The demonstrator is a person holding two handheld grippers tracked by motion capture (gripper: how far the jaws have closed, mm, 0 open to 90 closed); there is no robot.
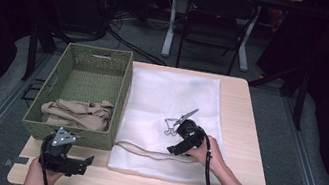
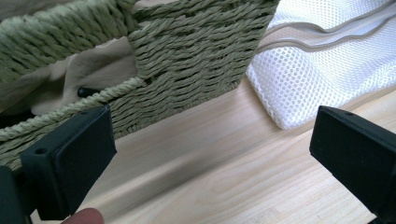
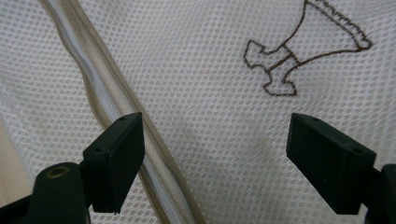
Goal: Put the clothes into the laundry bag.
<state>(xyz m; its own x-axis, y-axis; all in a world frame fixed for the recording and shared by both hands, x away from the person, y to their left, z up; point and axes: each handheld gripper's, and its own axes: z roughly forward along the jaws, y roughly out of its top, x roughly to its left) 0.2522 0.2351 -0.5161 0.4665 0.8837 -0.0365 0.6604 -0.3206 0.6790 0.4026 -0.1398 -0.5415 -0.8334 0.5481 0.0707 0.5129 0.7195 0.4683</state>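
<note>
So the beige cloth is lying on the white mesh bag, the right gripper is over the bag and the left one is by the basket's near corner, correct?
Not quite. The beige cloth lies inside the green woven basket, not on the white mesh bag; the high view shows this. The rest holds: the right gripper is over the bag and the left gripper sits by the basket's near corner.

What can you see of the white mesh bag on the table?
The white mesh bag lies flat on the wooden table, its left edge against the green woven basket. It is fine honeycomb netting with a beige-edged zip near its front edge and a brown stitched outline figure. The right gripper hovers over it, jaws apart.
</note>
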